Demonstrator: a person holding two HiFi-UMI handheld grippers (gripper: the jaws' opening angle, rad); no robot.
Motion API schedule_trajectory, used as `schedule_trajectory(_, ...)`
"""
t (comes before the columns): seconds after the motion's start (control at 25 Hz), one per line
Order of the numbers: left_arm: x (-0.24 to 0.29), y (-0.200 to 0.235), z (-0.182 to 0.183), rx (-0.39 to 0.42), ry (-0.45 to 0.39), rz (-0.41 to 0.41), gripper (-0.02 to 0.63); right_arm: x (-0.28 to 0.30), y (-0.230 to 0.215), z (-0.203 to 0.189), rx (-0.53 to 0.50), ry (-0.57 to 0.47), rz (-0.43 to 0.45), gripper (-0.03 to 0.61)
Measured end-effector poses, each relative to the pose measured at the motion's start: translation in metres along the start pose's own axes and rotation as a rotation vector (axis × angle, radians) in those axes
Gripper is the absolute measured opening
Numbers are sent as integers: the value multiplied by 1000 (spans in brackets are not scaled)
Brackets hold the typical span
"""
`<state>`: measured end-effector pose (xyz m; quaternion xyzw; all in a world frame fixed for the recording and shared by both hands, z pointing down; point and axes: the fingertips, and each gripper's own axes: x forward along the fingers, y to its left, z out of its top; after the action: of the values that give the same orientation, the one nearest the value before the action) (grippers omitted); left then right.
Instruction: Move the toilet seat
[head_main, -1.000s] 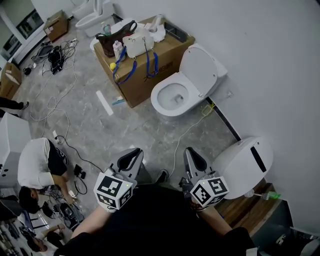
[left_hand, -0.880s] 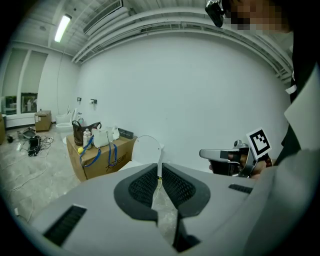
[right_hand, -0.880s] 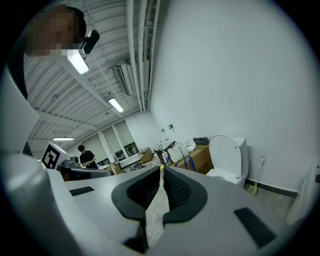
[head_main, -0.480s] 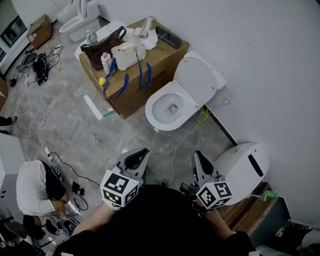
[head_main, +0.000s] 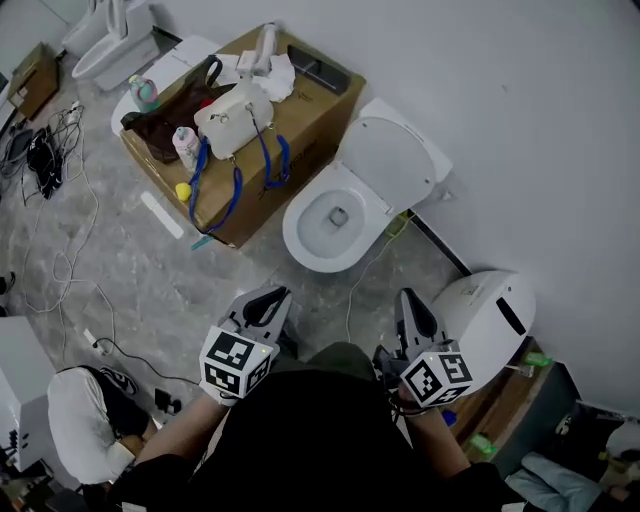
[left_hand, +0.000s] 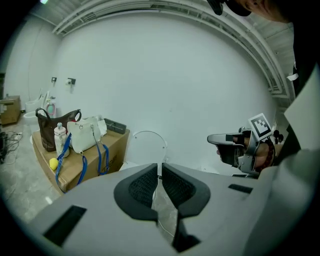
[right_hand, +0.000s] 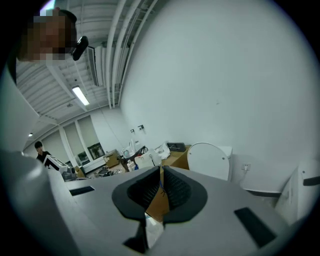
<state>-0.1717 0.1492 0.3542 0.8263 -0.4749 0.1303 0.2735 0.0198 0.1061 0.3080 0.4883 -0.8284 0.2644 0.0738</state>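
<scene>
Toilet corner from above. Our left tongs (head_main: 268, 296) and right tongs (head_main: 408, 298) are both pressed together, empty. The smooth white oval toilet seat (head_main: 388, 160) stands raised behind its glossy bowl (head_main: 300, 240), just beside the brown cardboard box (head_main: 310, 110), on the mottled grey floor (head_main: 150, 280).

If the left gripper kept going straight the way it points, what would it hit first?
Probably the toilet bowl, in front of its raised lid. The left gripper, shut, aims there; nothing seems between, though depth is unclear.
</scene>
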Motion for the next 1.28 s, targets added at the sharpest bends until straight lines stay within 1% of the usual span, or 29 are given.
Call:
schedule_trajectory(0.16, 24, 31, 0, 0, 45, -2, 38, 25, -9, -1, 23, 16, -24, 48)
schedule_trajectory(0.36, 70, 48, 4, -22, 77, 0, 38, 67, -42, -16, 48, 68, -39, 49)
schedule_trajectory(0.52, 112, 55, 4, -57, 103, 3, 38, 107, -73, -39, 116, 133, 2, 49)
schedule_trajectory(0.68, 161, 59, -10, -114, 174, 11, 38, 147, -98, -62, 180, 198, 60, 49)
schedule_trajectory(0.8, 200, 64, -20, -88, 229, 26, 38, 173, -121, -70, 179, 206, 54, 51)
schedule_trajectory(0.96, 246, 77, -29, -54, 281, 57, 40, 200, -159, -75, 162, 201, 31, 51)
schedule_trajectory(1.08, 271, 90, -40, -71, 316, 78, 82, 218, -180, -89, 161, 243, 41, 59)
schedule_trajectory(1.12, 278, 94, -43, -77, 322, 84, 103, 225, -185, -97, 157, 265, 48, 74)
schedule_trajectory(1.2, 293, 102, -50, -79, 329, 92, 120, 238, -196, -113, 152, 307, 59, 115)
schedule_trajectory(1.28, 307, 111, -63, -85, 342, 98, 140, 251, -207, -130, 161, 337, 57, 138)
